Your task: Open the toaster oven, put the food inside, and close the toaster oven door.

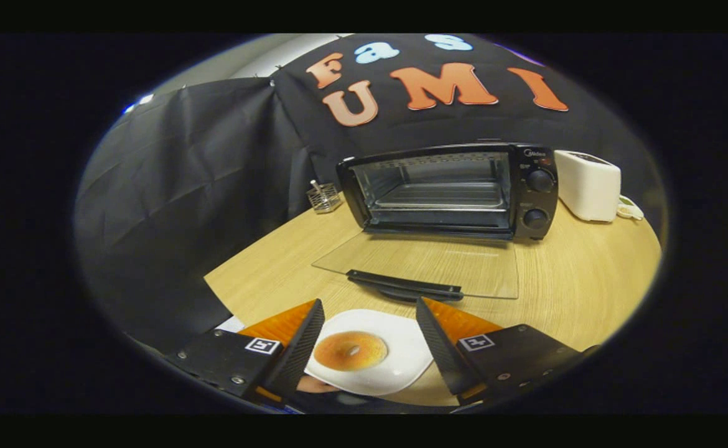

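Bagel (350,350) on plate (401,367) between spread gripper (369,339) jaws

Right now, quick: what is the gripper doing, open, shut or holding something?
Hand-held gripper: open, fingers either side of the white plate carrying the round brown bagel, not pressing it.

One oven (448,190), one bagel (350,350), one plate (401,336).

Light: the wooden table (588,274) is being lit evenly from overhead.
Glare: soft reflections are being thrown off the glass oven door (426,261).
Distortion: straight lines are being bent strongly toward the rim.
Sharpness: edges are being blurred and darkened.
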Available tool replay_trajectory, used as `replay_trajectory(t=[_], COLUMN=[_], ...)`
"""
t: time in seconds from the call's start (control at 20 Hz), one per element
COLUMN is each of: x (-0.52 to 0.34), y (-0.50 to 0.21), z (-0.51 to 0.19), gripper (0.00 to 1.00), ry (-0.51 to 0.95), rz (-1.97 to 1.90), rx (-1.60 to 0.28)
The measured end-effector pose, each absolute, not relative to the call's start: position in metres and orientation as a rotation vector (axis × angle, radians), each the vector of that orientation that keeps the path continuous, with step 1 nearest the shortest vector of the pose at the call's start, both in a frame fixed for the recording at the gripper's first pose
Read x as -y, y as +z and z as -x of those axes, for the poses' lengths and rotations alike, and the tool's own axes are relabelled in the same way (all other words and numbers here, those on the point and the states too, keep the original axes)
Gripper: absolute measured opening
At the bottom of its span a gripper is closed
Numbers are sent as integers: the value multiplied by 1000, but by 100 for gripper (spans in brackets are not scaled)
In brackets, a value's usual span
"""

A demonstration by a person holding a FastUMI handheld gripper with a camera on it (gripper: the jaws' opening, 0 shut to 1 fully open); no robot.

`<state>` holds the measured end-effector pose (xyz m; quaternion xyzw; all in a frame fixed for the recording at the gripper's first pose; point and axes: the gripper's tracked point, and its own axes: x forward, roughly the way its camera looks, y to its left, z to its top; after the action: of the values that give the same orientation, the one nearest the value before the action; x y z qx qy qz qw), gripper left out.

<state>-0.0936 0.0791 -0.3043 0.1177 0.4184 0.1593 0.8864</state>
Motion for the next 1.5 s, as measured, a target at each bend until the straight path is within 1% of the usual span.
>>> replay_trajectory(t=[0.2, 0.35, 0.5, 0.65, 0.85, 0.9, 0.95, 1.0, 1.1, 1.2, 1.4, 1.5], x=[-86, -91, -98, -97, -99, -99, -99, -99, -100, -101, -93, -101], y=[-320, -330, -338, -350, -349, -348, -347, -344, -335, -325, -314, -304], z=[124, 139, 149, 155, 153, 154, 151, 149, 144, 135, 106, 94], gripper=[96, 98, 96, 92, 71, 61, 56, 48, 40, 39, 39, 39], ry=[357, 379, 398, 396, 396, 399, 395, 393, 392, 383, 304, 317], rz=[-163, -136, -157, -134, -147, -147, -149, -157, -204, -254, -329, -385], rx=[-928, -970, -1005, -1036, -1015, -1011, -1000, -990, -966, -932, -863, -827])
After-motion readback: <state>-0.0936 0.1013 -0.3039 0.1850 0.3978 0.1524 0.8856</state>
